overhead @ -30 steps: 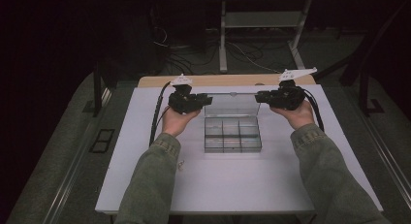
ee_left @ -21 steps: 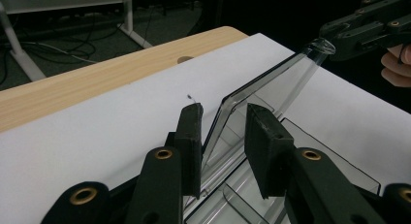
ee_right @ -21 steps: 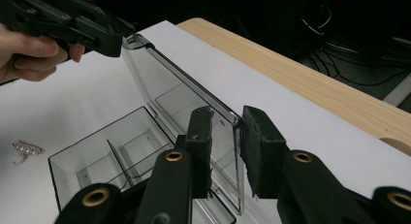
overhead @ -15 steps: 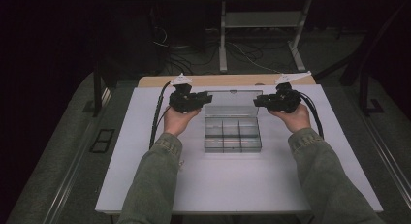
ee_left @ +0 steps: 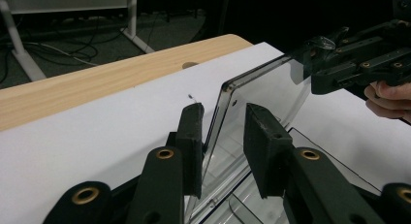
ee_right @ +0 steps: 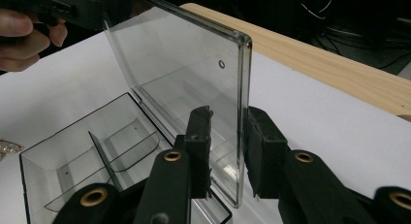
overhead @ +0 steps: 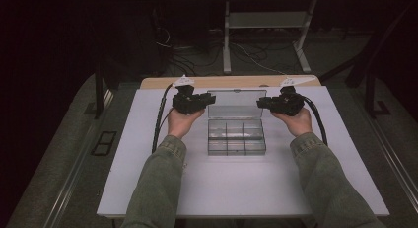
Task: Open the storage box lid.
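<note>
A clear plastic organizer box sits on the white table, between the two grippers and a little nearer to the person. Its lid stands open, almost upright, along the far side of the box.

The left gripper has its two jaws apart, one on each side of the lid's side edge. A gap shows on both sides of the plastic, so it does not clamp yet. The right gripper stands the same way at the opposite side edge: its jaws are apart and the lid's edge passes between them, close to the pads, but I cannot tell if it touches.

I think each gripper straddles one end of the lid so that the lid can be guided evenly, without twisting at the hinge. In the right gripper view the compartments near its jaws look empty.
</note>
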A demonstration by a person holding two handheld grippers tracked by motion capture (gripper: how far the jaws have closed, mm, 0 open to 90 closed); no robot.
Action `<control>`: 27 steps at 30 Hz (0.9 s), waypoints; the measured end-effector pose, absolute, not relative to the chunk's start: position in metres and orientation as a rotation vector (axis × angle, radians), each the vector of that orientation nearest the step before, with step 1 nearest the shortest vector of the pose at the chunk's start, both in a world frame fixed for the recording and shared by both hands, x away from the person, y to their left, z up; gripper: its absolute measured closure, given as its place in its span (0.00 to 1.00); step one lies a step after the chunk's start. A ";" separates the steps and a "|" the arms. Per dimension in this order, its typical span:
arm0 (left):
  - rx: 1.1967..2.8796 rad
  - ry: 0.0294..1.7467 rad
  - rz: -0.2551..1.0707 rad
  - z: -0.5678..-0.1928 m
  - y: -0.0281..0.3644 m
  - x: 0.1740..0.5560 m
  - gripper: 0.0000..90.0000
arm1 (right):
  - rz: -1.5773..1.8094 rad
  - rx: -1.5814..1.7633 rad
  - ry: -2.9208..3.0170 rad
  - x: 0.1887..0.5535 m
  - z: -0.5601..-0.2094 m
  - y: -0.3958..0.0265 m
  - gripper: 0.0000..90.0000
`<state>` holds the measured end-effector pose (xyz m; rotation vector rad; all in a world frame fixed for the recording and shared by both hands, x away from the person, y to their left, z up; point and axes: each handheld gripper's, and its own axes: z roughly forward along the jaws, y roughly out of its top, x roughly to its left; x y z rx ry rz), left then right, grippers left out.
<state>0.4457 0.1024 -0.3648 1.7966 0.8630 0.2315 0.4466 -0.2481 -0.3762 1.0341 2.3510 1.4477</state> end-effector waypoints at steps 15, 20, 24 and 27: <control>1.806 0.918 0.192 -0.391 0.102 0.455 0.65 | 1.502 1.063 2.321 0.457 -0.383 -0.251 0.82; 1.796 0.959 0.154 -0.402 0.106 0.458 0.65 | 1.518 1.079 2.312 0.459 -0.385 -0.252 0.82; 1.819 0.970 0.139 -0.410 0.110 0.460 0.63 | 1.522 1.084 2.303 0.461 -0.387 -0.252 0.82; 1.810 0.969 0.106 -0.415 0.111 0.461 0.63 | 1.516 1.083 2.301 0.461 -0.387 -0.251 0.82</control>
